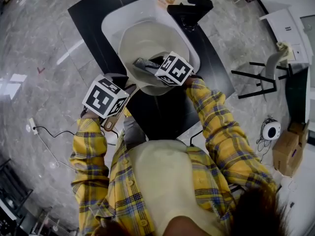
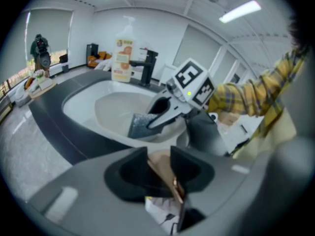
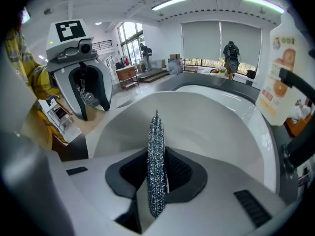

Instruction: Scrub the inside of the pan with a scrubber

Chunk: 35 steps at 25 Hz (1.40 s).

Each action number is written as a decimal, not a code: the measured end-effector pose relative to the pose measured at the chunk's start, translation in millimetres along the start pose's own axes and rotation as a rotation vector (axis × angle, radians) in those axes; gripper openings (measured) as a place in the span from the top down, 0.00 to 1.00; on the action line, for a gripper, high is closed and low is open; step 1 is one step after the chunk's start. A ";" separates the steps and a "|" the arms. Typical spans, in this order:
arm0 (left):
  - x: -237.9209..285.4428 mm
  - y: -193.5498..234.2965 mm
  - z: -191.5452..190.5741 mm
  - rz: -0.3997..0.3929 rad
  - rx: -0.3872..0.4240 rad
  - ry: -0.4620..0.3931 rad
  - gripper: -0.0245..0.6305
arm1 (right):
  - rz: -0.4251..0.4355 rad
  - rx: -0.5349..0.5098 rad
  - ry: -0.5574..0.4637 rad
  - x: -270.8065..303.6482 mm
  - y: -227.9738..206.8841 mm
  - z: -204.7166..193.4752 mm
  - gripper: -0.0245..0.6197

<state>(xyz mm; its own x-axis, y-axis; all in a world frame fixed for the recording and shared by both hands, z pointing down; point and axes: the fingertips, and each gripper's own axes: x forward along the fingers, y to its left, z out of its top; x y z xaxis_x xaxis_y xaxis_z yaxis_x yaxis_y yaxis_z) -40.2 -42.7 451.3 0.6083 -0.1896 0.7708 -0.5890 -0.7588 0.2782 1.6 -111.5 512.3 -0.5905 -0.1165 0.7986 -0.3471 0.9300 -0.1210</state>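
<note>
Right claw [image 3: 157, 155] is clenching the glittery scrubber [image 3: 156, 132] edge-up over the cream pan [image 1: 147, 41], which is sitting in the white sink [image 1: 113, 21]; left claw [image 2: 158, 157] is grasping its brown handle [image 2: 167, 178].

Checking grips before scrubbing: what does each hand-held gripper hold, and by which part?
The right hand-held gripper pinches the scrubber edge-on by its near end; the left hand-held gripper clamps the pan by its handle.

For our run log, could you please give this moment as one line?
left gripper: shut on pan handle | right gripper: shut on scrubber | scrubber: inside pan | pan: in sink
</note>
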 end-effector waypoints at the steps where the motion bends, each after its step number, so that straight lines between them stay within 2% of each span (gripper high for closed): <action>1: -0.1 0.2 0.0 0.002 0.004 -0.001 0.74 | -0.018 -0.004 -0.009 -2.0 -1.1 1.5 0.83; 7: -0.1 -1.6 1.4 0.031 0.066 -0.006 0.74 | -0.134 -0.014 -0.051 -21.6 -9.6 6.9 0.83; 11: -0.6 -1.8 2.6 0.056 0.102 -0.015 0.74 | -0.198 0.029 -0.095 -37.8 -13.9 6.5 0.83; 18: -3.7 0.7 3.5 0.115 0.145 -0.029 0.74 | -0.236 0.090 -0.151 -56.3 -6.0 1.4 0.83; 21: -8.7 2.4 5.7 0.136 0.138 -0.058 0.74 | -0.244 0.117 -0.181 -65.5 -2.8 0.5 0.83; 27: -30.6 7.9 21.1 0.220 0.105 -0.178 0.76 | -0.287 0.186 -0.272 -92.0 0.5 6.4 0.83; 32: -59.5 12.1 41.4 0.301 0.045 -0.360 0.79 | -0.315 0.232 -0.352 -113.1 9.1 12.7 0.83; 35: -75.0 12.6 45.4 0.334 0.015 -0.429 0.79 | -0.329 0.275 -0.411 -126.5 11.6 17.2 0.83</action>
<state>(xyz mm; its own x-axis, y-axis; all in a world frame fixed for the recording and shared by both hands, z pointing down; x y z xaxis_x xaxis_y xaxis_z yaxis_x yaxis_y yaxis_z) -69.0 -66.3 371.0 0.5541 -0.6568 0.5115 -0.7814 -0.6222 0.0476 59.8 -92.0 399.8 -0.6346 -0.5596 0.5331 -0.7033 0.7041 -0.0982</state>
